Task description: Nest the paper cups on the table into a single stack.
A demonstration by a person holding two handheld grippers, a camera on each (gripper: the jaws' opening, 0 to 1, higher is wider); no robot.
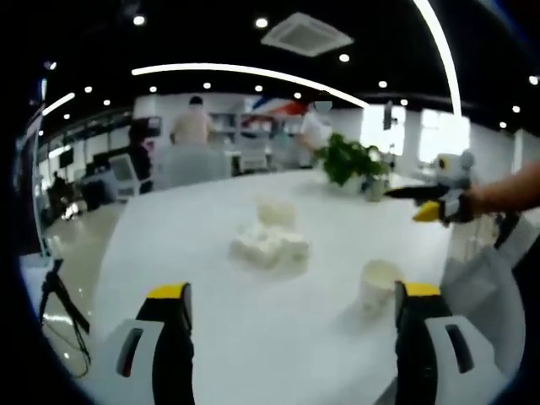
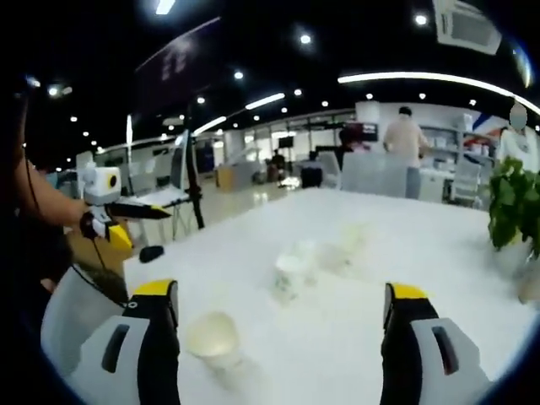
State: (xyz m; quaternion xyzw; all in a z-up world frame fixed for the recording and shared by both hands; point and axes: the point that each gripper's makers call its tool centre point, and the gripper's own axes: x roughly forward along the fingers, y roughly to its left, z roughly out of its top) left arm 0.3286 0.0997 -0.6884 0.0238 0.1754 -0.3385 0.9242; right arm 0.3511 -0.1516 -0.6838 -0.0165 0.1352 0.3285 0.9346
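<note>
Between the spread fingers of the left gripper (image 1: 291,316) nothing was held; they stood wide apart and empty above the white surface (image 1: 211,228), likely poised for an approach. A lone paper cup (image 1: 377,284) stood upright on the surface just inside the right-hand finger, the nearest candidate for a first grasp. Beyond that cup, toward the middle of the surface, a loose cluster of cups (image 1: 270,245) sat close together, their outlines too blurred to count. The right gripper (image 2: 278,312) likewise had its fingers wide open and bare; in its view the lone cup (image 2: 213,337) sat just beside its left-hand finger, with the cluster (image 2: 295,268) farther on. Past the cluster from the lone cup, a potted plant (image 1: 350,160) stood at the far edge. No nesting looked begun.
</note>
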